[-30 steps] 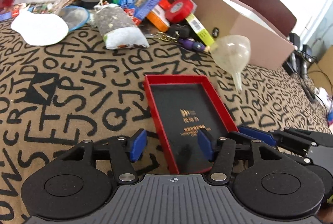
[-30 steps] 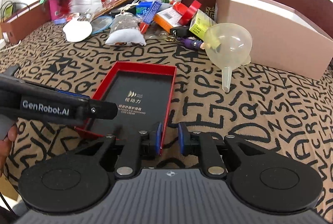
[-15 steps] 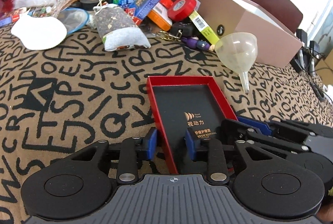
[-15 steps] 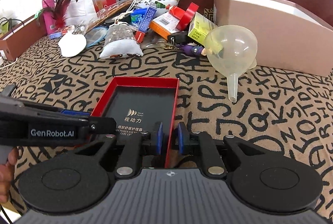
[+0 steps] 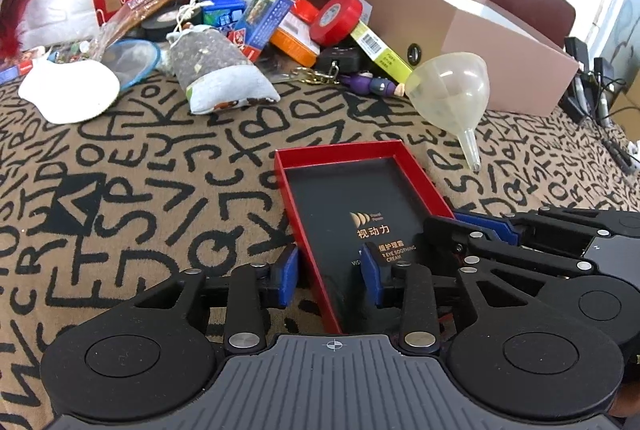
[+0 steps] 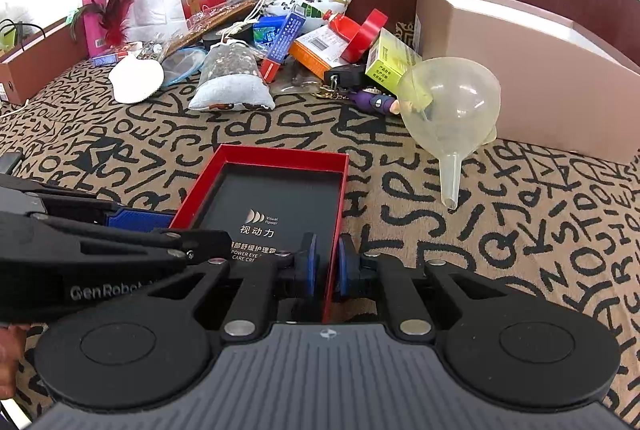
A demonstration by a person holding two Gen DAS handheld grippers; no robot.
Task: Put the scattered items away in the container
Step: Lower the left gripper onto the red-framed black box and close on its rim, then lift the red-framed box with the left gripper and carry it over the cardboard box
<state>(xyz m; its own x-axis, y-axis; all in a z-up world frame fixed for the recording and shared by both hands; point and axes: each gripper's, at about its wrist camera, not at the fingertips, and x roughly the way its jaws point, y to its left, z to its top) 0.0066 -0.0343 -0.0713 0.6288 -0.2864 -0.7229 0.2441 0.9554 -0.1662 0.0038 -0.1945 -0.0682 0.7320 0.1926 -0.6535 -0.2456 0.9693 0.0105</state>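
Left hand-held gripper (image 5: 329, 278), black with blue pads: at 6 o'clock in the left wrist view. Its jaws are closing astride the left wall of the shallow red cardboard tray with black lining (image 5: 416, 172); a gap shows between the left pad and the wall, so no firm pinch is visible. The near end of the tray is hidden under the gripper body.

Right hand-held gripper (image 6: 327, 266), same make: at 6 o'clock in the right wrist view. Its jaws are closing, the pads pressed against the tray's right wall (image 6: 338, 214). In the left wrist view its linkage covers the tray's right near corner at 4 o'clock.

Tray lining: gold logo and print, partly covered by both grippers, not fully legible.

Tan tablecloth with black letter pattern (image 5: 140, 166): carries everything.

Translucent plastic funnel (image 6: 452, 102): at 1 o'clock, lying tilted, spout toward the viewer, near the tray, apart from it.

Pinkish-brown cardboard box (image 6: 520, 66): at 2 o'clock, behind the funnel, right end cut off by the frame.

Scattered pile, 11 to 12 o'clock, well apart from the tray: grey cloth pouch (image 5: 216, 70), white round pad (image 5: 72, 94), red tape roll (image 5: 340, 18), yellow carton (image 6: 390, 64), purple figure keychain (image 5: 368, 84) partly behind the funnel. Smaller packets overlap; hard to tell apart.

A fingertip shows at the left edge, cut off.
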